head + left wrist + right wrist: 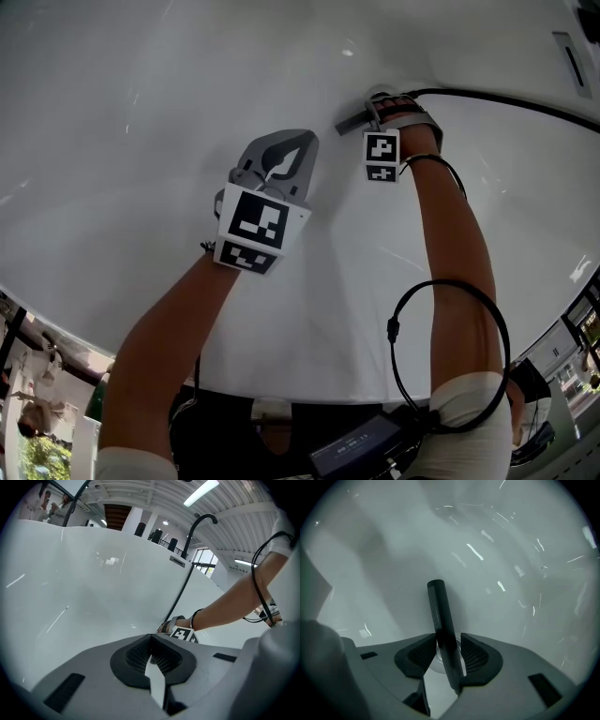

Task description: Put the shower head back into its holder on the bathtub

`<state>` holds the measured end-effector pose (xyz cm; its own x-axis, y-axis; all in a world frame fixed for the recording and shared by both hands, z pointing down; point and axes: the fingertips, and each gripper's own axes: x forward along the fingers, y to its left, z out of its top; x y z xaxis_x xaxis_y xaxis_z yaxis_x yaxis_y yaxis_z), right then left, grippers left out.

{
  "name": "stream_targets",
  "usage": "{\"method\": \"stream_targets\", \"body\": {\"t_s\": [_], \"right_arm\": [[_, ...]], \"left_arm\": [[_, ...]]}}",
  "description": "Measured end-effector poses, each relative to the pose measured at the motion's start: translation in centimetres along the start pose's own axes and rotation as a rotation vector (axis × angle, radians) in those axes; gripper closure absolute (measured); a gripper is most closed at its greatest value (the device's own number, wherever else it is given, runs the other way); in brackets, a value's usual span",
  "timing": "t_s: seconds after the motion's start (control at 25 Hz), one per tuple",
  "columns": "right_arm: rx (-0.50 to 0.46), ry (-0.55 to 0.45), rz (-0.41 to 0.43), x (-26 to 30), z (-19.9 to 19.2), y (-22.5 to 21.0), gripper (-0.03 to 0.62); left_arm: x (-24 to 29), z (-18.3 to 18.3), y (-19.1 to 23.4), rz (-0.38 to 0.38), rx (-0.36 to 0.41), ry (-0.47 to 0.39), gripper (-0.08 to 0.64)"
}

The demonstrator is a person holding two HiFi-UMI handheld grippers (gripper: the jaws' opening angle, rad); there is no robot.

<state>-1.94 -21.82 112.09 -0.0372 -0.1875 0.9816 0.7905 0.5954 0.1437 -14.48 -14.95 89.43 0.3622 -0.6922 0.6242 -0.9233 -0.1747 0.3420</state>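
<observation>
Start nearest the body. Note the left gripper, closed tip to tip with nothing between the pads, held low over the bathtub floor, near the work but apart from it. Leave it out of the pick.

Further out, locate the right gripper, pointed steeply down, spread wide and straddling the shower head. Read as not yet clamped: one pad at or against the dark bar, a sliver of light left beside the other.

Treat the shower head as a slim, rigid, dark stick, probably light in itself but dragged by its hose. Expect a smooth, likely slippery shell, apart from the textured strip along one face. Take hold across the bar at the present jaw position, toward the hose end judging from the head view. Seat it squarely on the ribbed pad faces to stop rolling. Avoid knocks against the white tub surface.

Find it apparently resting on the tub bottom, passing between both pads, roughly centred, with the free end running out beyond the fingertips.

Beyond, follow the black hose from behind the right gripper up the tub wall toward the rim. Allow for its pull and springiness during the lift.

Farthest, at the rim, observe a black curved spout. Cannot pick out the holder in any view; confirm its position before carrying.
</observation>
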Motion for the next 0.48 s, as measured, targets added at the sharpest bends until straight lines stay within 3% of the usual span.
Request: {"method": "stream_targets", "body": {"t_s": [0.32,0.48], "right_arm": [[-0.048,0.059,0.055,1.0,-0.3,0.2,0.442],[-0.078,0.08,0.042,1.4,0.0,0.4,0.448]], "left_arm": [[-0.1,0.2,1.2,0.0,-0.002,0.011,0.545],[-0.2,-0.2,1.7,0.0,-0.026,0.009,0.545]]}}
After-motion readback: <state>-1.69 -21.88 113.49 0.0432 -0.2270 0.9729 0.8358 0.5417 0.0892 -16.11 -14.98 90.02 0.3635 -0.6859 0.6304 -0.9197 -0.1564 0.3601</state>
